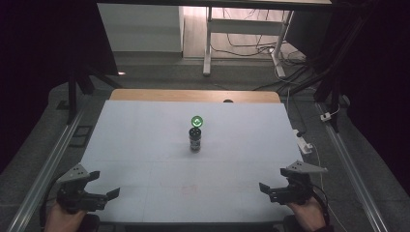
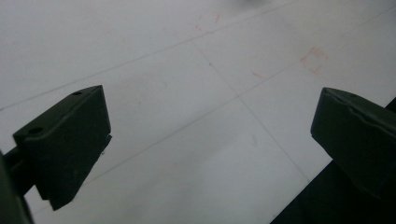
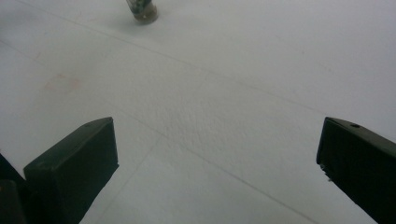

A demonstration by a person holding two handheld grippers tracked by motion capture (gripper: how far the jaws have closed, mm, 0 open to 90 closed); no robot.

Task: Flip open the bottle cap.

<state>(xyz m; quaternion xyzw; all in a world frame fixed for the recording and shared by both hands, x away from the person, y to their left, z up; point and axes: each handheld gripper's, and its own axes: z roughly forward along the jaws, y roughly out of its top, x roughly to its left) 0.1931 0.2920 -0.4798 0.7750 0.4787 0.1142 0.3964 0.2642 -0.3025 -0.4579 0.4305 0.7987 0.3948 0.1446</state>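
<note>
A small dark cylindrical bottle (image 1: 195, 140) stands upright near the middle of the white tabletop (image 1: 145, 145), its long axis vertical and its top facing up toward the high camera. Just behind that top, toward the far edge, a round green cap (image 1: 197, 121) glows brightly; whether it sits on the bottle or lies on the tabletop behind it cannot be told. The bottle's body looks black with a paler band of markings partway down, too small to read. In the right gripper view only the bottle's base (image 3: 142, 11) shows, a greyish round foot at the top edge, resting on the tabletop. The left gripper (image 1: 104, 182) hangs over the near left corner of the tabletop, held in the person's left hand (image 1: 63, 217); its fingers (image 2: 70, 140) are spread wide apart with nothing between them but bare white surface crossed by faint lines and reddish marks. The right gripper (image 1: 271, 180) hangs over the near right corner in the right hand (image 1: 307, 212), its fingers (image 3: 77, 163) likewise wide apart and touching nothing. Both grippers are well apart from the bottle.
</note>
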